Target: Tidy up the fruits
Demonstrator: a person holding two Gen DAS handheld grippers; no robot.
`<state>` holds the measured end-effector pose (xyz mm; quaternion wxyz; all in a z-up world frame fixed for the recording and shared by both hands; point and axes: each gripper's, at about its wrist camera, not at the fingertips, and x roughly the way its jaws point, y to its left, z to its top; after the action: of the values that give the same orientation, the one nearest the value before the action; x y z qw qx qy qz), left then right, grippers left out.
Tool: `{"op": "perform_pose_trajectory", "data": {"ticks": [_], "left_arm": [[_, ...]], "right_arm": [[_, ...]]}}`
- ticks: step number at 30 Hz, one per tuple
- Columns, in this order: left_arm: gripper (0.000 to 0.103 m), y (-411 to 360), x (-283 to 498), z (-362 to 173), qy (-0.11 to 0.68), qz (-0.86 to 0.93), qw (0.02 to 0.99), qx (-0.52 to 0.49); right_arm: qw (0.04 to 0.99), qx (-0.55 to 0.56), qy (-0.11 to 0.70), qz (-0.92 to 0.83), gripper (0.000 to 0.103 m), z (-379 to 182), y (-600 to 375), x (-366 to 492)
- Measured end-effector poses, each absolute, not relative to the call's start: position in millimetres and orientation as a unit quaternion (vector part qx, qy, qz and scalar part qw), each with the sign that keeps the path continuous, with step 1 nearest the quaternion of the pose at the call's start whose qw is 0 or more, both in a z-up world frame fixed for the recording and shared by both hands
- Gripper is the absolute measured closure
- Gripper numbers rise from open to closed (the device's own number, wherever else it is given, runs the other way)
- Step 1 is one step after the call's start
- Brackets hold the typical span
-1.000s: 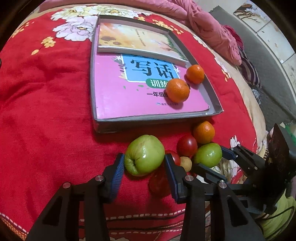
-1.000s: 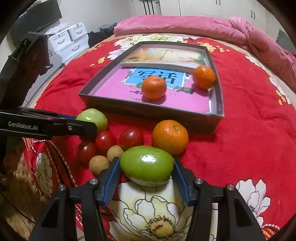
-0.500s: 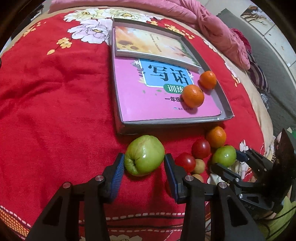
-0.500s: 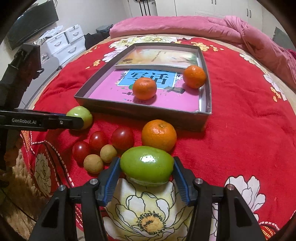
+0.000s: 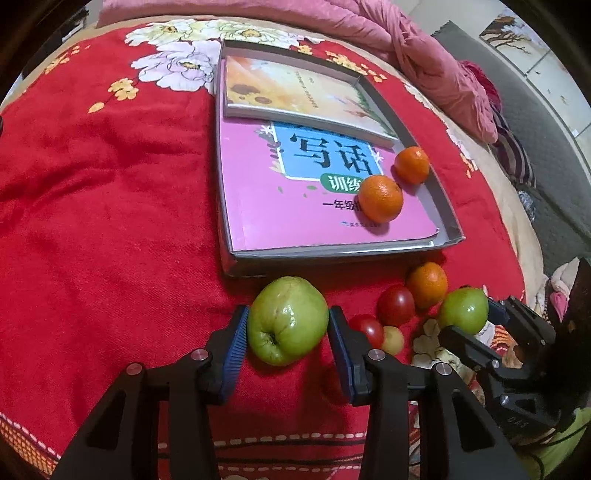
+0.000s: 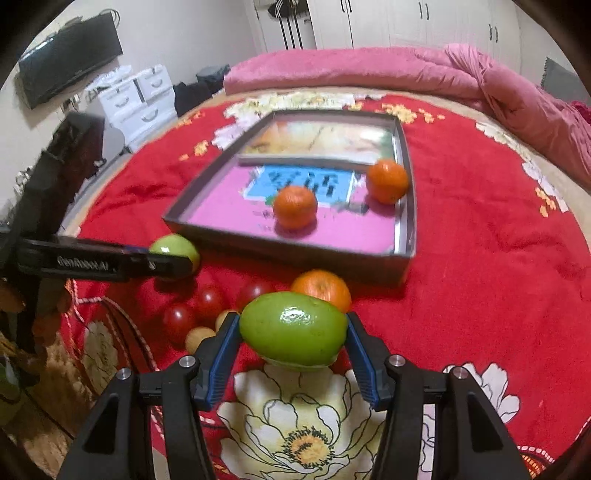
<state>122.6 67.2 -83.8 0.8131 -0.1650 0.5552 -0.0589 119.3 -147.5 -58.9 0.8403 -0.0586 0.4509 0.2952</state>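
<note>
Both green fruits lifted from the pile, box not yet reached.

Compared with a second ago, the box (image 5: 448,225) sits farther off in both views, so each fruit is apparently being raised for transfer. Left tongs (image 5: 287,334) are clamped partway on a green apple (image 5: 288,319) just before the box's near wall; right tongs (image 6: 293,343) grip a green fruit (image 6: 293,328) above the loose orange (image 6: 325,286).

A bed with a red flowered blanket (image 6: 480,258) fills the room, and a pink quilt (image 6: 369,70) lies bunched along its far edge. Beyond the bed stand white wardrobe doors (image 6: 369,22); at the far left corner a dark television (image 6: 70,55) hangs on a pale wall above white drawer units (image 6: 136,96). A grey floor (image 5: 535,140) runs along the right side of the bed.
</note>
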Motion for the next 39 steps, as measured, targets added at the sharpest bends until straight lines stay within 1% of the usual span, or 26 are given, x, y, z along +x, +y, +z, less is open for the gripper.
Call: {"op": "perform_pose_trajectory", "data": {"ticks": [16, 39], "left_arm": [[0.059, 63.4, 102.4, -28.3, 0.515, -0.071, 0.838, -0.166], [0.059, 59.0, 97.9, 10.0, 0.479, -0.063, 0.861, -0.157]], "right_arm": [[0.865, -0.05, 0.407, 0.289, 0.047, -24.2, -157.5, 119.0], [0.889, -0.045, 0.358, 0.283, 0.047, 11.7, -165.0, 129.3]]}}
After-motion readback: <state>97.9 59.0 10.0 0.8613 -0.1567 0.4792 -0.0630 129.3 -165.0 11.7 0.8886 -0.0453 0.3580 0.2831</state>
